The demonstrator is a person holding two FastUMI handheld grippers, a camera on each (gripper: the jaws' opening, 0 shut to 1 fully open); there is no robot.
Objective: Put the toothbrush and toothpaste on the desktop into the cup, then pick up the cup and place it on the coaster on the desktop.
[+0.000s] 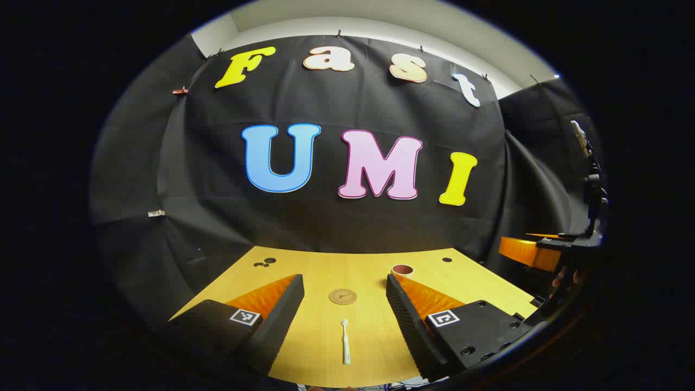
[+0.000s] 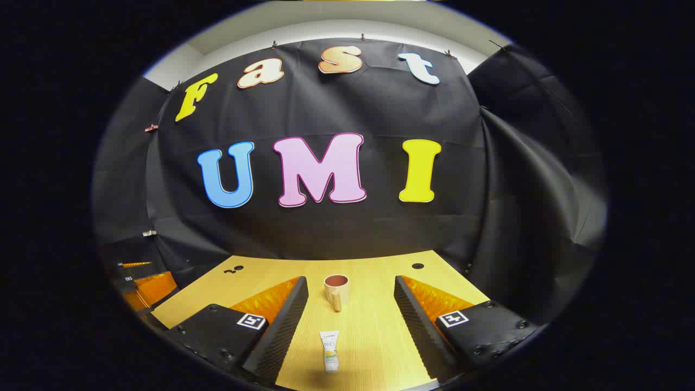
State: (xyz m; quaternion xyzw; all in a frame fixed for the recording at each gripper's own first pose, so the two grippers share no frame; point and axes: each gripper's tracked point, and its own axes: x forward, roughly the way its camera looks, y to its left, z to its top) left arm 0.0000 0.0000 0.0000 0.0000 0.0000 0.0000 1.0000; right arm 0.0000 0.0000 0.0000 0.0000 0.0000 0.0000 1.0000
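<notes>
While both pairs of fingers stand spread and empty above the surface (image 1: pixel 326 347), each frames its own target. Between the left gripper (image 1: pixel 345 304) fingers lies the toothbrush (image 1: pixel 346 342), long axis pointing straight ahead, the coaster (image 1: pixel 342 296) just beyond. Centred before the right gripper (image 2: pixel 351 309) lies the toothpaste (image 2: pixel 329 351) — also lengthwise — with the cup (image 2: pixel 336 289) upright farther on. Each hand is nearer its own item.
</notes>
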